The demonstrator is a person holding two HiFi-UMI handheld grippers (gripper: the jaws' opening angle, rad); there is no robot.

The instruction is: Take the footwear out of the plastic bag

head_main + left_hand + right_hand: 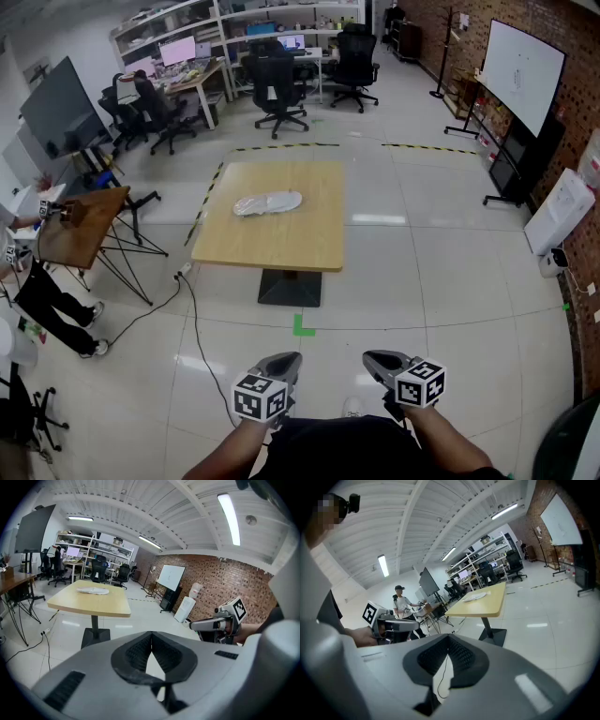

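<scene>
Footwear (279, 201) in a crinkled, glossy plastic bag (246, 206) lay on the wooden tabletop (281, 246), well ahead of you, long axis left-right, toe end indiscernible. Your left tongs (279, 362) and right tongs (379, 360) were closed, empty.

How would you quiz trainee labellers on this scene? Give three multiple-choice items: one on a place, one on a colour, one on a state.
1. Where does the bag lie?
A. on the floor
B. on the table
C. on a chair

2. What colour is the floor mark near the table's base?
A. green
B. red
C. blue

3. How do the left tool and right tool stand?
A. both open
B. left shut on the bag
C. both shut, empty

Answers:
1 B: the bag rests on the tabletop, far from both tools.
2 A: the L-shaped mark is bright green.
3 C: each tool's own view shows its jaws together with nothing between them.
</scene>
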